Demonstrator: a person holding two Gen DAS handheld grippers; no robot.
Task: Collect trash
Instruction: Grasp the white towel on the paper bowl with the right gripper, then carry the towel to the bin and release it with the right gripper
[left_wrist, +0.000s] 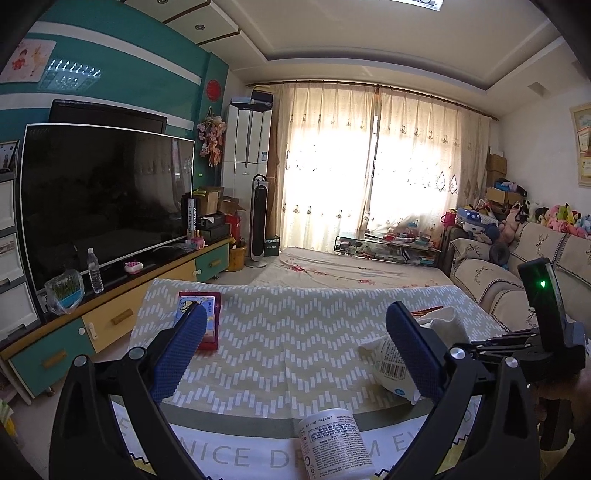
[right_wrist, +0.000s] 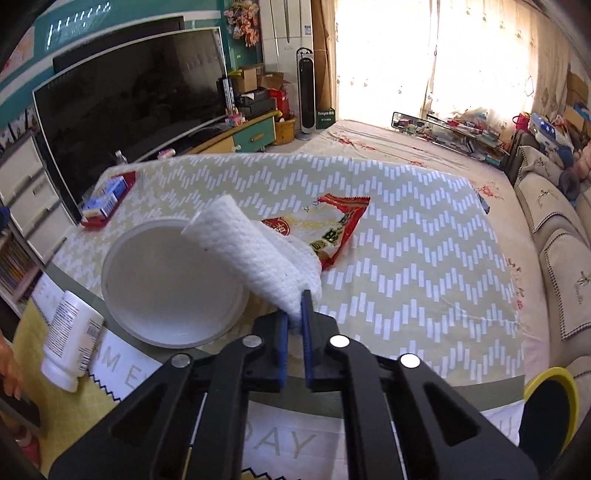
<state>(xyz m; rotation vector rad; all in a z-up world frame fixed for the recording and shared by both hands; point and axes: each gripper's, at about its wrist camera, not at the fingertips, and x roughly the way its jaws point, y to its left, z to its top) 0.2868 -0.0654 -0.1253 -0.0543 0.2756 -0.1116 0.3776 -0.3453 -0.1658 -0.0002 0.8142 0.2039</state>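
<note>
We see the right tool (right_wrist: 294, 314) clenched on one end of a white paper towel (right_wrist: 251, 254), which rises toward 11 o'clock above the bench (right_wrist: 424, 258). Under the towel, a white paper bowl (right_wrist: 166, 291) lies at 9 o'clock and a red snack wrapper (right_wrist: 340, 221) at 1 o'clock, partly hidden by it. A white bottle (right_wrist: 72, 343) lies farther at 8 o'clock. The left tool (left_wrist: 297, 343) hangs released, the bottle (left_wrist: 334, 446) at 6 o'clock, cut off by the frame edge.

On the table (right_wrist: 424, 236), the bowl (right_wrist: 170, 291) lies left of the wrapper (right_wrist: 340, 221).
</note>
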